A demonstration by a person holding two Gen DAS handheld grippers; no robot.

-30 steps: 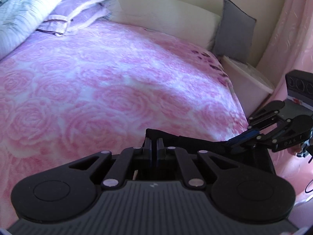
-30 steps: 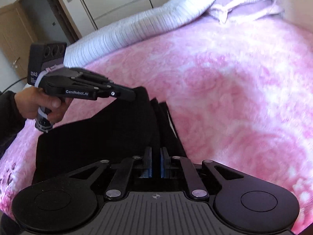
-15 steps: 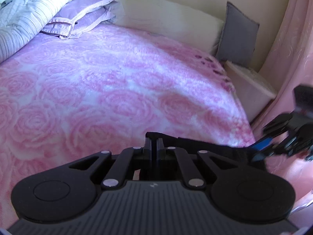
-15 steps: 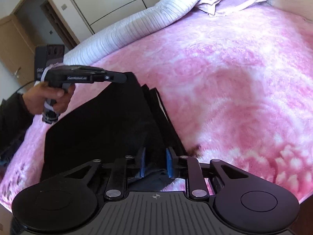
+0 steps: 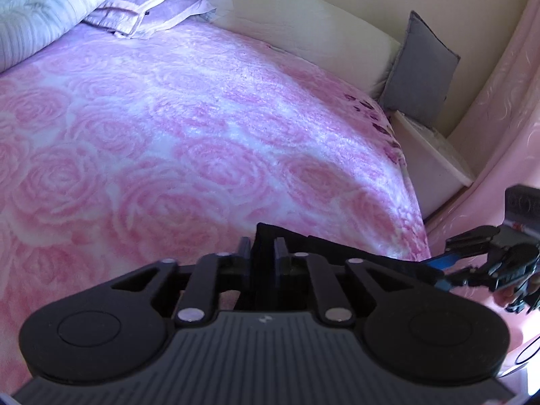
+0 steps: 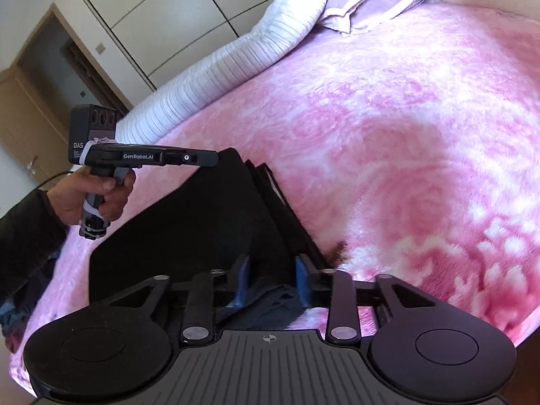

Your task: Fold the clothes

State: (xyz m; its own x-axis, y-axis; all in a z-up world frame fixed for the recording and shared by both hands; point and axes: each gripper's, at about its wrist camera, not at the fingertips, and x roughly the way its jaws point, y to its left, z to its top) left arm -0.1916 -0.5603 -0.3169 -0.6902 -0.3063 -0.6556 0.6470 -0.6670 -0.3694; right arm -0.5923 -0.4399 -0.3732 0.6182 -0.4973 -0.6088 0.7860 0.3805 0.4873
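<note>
garment: black garment, folded into a flat stack on the pink bedspread, near its front edge; it lies right under and ahead of both my grippers.
left gripper: left gripper has just been opening a little; jaws are a narrow gap apart with the stack's far corner between them. I can't tell if the pads still bite.
right gripper: right gripper has just been opening; pads clearly apart, straddling the near edge of the cloth, not pressing it.
handling: I judge it soft, limp and light; layers will slide and sag if lifted by one point.
grip point: I'd pinch all layers at the two corners along the folded edge.
risk: catching only the top layer.
</note>
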